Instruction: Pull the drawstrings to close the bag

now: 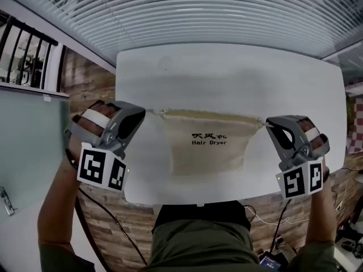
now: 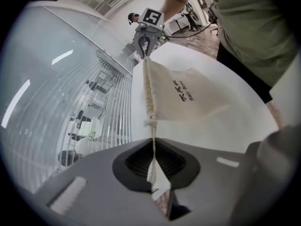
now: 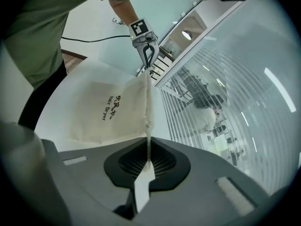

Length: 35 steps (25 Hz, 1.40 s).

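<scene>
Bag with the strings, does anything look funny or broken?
Nothing stands out. The bag lies whole and clean on the white table. The left hand-held gripper pinches the left drawstring, the right hand-held gripper the right drawstring, stretching the bag's top straight between them.

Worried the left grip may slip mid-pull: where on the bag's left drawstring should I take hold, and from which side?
Grip the left drawstring just outside its knot, coming from the bag's left end, in line with its mouth. There the cord runs straight out as a single strand, clear of the fabric.
</scene>
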### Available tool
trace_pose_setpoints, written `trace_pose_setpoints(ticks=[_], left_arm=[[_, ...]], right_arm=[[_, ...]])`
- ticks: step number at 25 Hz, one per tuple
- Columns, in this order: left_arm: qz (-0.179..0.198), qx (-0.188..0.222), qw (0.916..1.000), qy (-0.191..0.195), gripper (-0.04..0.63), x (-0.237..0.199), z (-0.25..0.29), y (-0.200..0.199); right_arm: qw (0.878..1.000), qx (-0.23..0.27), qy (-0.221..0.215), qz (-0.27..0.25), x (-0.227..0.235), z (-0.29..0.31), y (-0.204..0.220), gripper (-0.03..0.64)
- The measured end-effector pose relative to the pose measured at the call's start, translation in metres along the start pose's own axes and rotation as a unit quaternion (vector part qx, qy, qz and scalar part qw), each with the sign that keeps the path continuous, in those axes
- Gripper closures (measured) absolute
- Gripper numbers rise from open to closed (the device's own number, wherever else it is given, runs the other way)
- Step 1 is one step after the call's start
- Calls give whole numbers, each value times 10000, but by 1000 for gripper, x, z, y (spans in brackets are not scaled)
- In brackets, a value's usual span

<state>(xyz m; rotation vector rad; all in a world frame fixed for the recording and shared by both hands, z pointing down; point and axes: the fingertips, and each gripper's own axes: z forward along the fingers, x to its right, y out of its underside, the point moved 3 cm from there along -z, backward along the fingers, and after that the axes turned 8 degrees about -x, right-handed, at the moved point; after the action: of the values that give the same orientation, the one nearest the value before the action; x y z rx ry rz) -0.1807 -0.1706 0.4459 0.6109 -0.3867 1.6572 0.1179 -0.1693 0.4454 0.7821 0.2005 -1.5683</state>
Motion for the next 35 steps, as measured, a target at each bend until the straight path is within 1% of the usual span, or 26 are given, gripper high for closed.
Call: trace_pose_setpoints(ticks=[3, 6, 9, 12, 14, 17, 25, 31, 35], left_arm=[[-23, -174, 9997, -197, 577, -13, 26, 26], [-24, -366, 9984, -430, 577, -27, 35, 48], [-58, -485, 9962, -719, 577, -40, 20, 48], [21, -624, 9935, -954, 577, -55, 2, 46], [41, -717, 9918, -1056, 578, -63, -5, 47], [-60, -836, 9905, -1091, 578, -72, -10, 52], [-53, -1005, 9888, -1100, 578, -86, -21, 59], [-45, -1110, 9887, -1006, 578, -80, -16, 71], [-62, -1109, 9881, -1062, 580, -82, -18, 72]], right_arm=[[9995, 74, 292, -35, 17, 40, -3, 609], [9978, 153, 634, -125, 32, 67, -10, 609], [9948, 172, 965, -264, 43, 61, -11, 609], [9912, 185, 1247, -395, 57, 46, -14, 611], [9887, 157, 1401, -506, 66, 41, -17, 611], [9852, 46, 1583, -657, 77, 39, -17, 611], [9827, -85, 1726, -662, 89, 32, -6, 611], [9833, -137, 1708, -605, 88, 35, 8, 611], [9833, -201, 1725, -546, 90, 35, 14, 611]])
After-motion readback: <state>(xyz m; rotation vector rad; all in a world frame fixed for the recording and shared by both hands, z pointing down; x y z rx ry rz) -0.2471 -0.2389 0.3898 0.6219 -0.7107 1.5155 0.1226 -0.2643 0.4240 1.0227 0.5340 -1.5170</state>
